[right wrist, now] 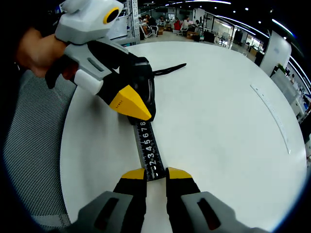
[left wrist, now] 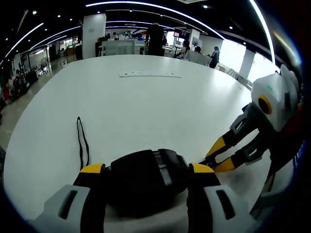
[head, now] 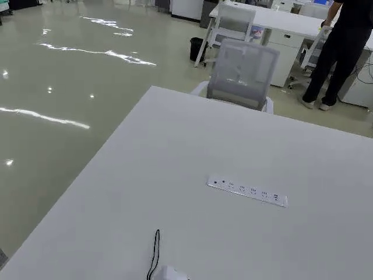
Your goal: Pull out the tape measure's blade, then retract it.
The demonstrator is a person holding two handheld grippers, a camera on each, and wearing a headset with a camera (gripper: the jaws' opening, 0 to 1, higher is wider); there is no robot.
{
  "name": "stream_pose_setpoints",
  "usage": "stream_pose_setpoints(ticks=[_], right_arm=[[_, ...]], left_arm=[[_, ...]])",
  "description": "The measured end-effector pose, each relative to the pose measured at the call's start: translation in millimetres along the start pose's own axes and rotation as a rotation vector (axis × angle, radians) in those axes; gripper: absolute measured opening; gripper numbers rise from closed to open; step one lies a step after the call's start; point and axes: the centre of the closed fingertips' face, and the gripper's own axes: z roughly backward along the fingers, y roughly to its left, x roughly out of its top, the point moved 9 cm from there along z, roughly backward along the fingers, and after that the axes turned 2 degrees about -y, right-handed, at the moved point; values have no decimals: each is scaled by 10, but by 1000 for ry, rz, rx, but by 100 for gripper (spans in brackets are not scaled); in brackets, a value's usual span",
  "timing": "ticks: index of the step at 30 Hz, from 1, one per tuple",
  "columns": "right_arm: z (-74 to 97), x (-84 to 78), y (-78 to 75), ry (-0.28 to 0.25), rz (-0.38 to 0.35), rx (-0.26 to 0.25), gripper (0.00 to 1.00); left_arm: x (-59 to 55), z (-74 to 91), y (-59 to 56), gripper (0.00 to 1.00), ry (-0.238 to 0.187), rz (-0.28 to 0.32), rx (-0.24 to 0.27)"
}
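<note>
As seen from the headset, looking down: white workbench [head: 192,151] with a white power strip [head: 247,191] lying flat near its middle; thin black wrist strap [head: 155,254] looped at the near edge beside a small white shape, possibly part of a gripper, too cropped to tell. Beyond the bench, grey mesh chair [head: 242,73], glossy floor [head: 70,70], and a person [head: 344,46] standing at another desk. Next, left gripper view: left gripper [left wrist: 146,170] clamped on the black tape measure [left wrist: 146,189], one yellow-tipped jaw against each side of the case, strap trailing left across the bench. Right gripper [left wrist: 214,161] showing at the right, tips just beside the case. Last, right gripper view: jaws pinched almost together on the end of the blade [right wrist: 147,141], a short numbered length stretched straight between them and the case. Case near the bench edge in the left gripper, gripped by a hand [right wrist: 36,51] at upper left.
</note>
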Motion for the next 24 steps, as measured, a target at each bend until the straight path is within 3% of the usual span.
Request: stream_pose_setpoints(ticks=[24], right_arm=[[-68,95,17,-11,9,11,13]], left_arm=[[7,4,0,64,-2,5,-4]])
